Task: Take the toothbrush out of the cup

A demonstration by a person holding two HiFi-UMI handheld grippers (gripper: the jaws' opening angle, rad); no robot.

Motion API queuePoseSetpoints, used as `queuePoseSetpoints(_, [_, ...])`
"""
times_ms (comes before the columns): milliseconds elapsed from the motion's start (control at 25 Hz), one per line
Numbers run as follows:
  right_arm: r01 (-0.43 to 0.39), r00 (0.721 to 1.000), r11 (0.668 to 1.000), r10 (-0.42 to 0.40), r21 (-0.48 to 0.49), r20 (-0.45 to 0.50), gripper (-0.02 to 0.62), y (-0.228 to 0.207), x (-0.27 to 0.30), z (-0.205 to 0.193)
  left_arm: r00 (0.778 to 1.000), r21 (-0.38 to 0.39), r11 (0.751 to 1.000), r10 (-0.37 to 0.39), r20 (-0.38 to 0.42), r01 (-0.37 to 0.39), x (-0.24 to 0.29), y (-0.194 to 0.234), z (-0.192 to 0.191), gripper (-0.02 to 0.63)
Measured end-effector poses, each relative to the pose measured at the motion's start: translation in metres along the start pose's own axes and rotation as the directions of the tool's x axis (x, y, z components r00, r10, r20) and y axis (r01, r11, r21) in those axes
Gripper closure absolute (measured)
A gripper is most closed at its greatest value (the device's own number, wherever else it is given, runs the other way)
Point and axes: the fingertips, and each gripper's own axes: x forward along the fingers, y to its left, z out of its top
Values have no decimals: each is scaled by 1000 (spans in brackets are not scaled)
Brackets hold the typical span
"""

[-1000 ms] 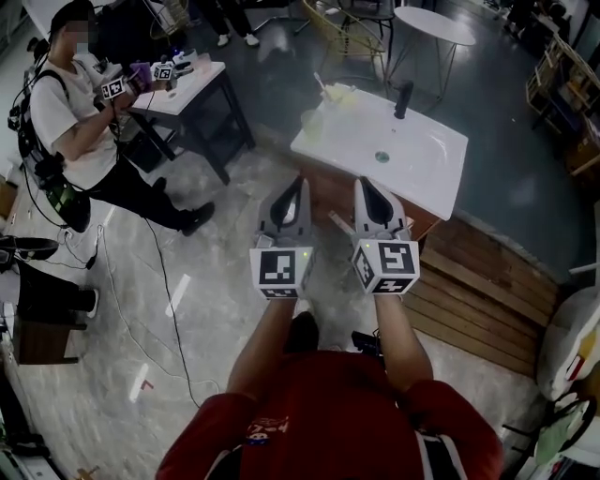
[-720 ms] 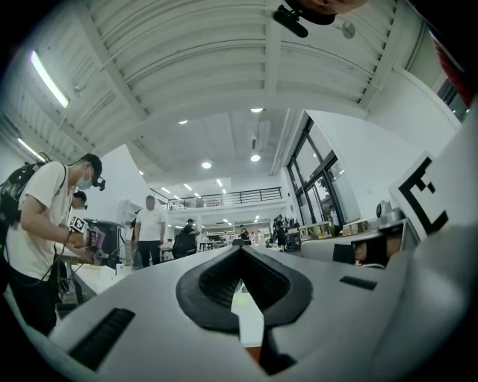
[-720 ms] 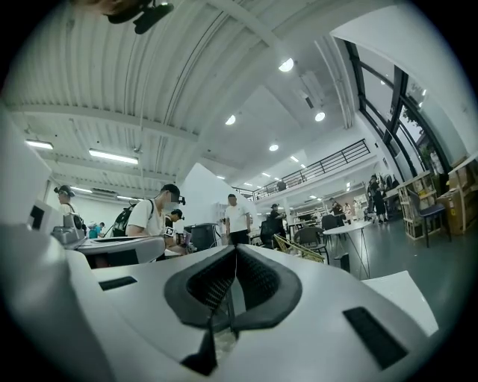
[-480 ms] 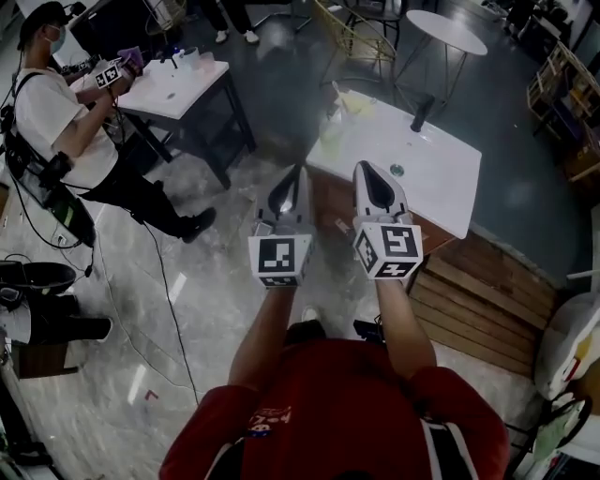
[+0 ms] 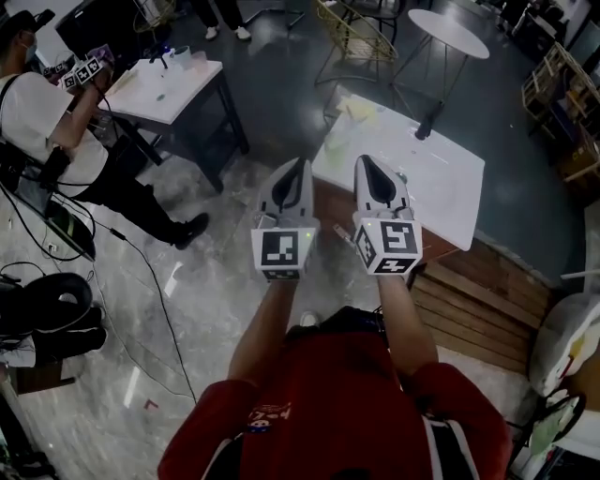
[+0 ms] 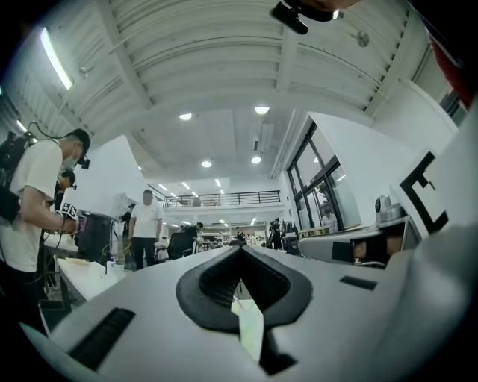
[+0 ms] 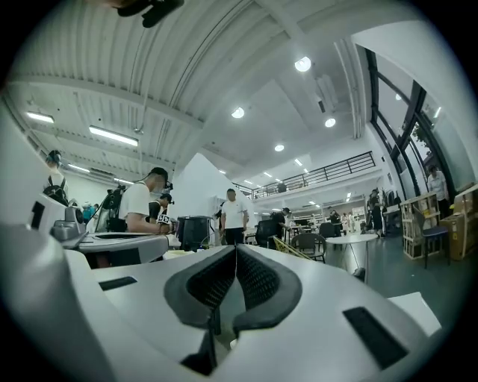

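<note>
Approach step, I'd say. The left claw [image 5: 300,164] and right claw [image 5: 362,161] are both closed and empty. The cup [image 5: 337,136] stands on the counter [image 5: 441,178] ahead of their tips, its toothbrush too dim to see. Next, get nearer and open one claw.

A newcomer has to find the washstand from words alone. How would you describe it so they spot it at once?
Start from the wooden decking at the right of the floor; the washstand is the white rectangular top at its far edge. Unlike the white desk to the left and the round white table beyond, it carries a dark upright tap.
</note>
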Motion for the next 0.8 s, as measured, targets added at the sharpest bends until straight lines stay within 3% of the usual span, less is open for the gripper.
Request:
queuePoseSetpoints(400, [18, 1000, 998, -17, 68, -8, 566, -53, 48, -27, 1000, 7, 1000, -3, -8, 3, 67, 2, -26, 578])
queuePoseSetpoints(800, [-5, 1000, 1000, 6, 28, -23, 566, -99, 98, -39, 1000, 48, 999, 2, -26, -1, 139, -10, -45, 577])
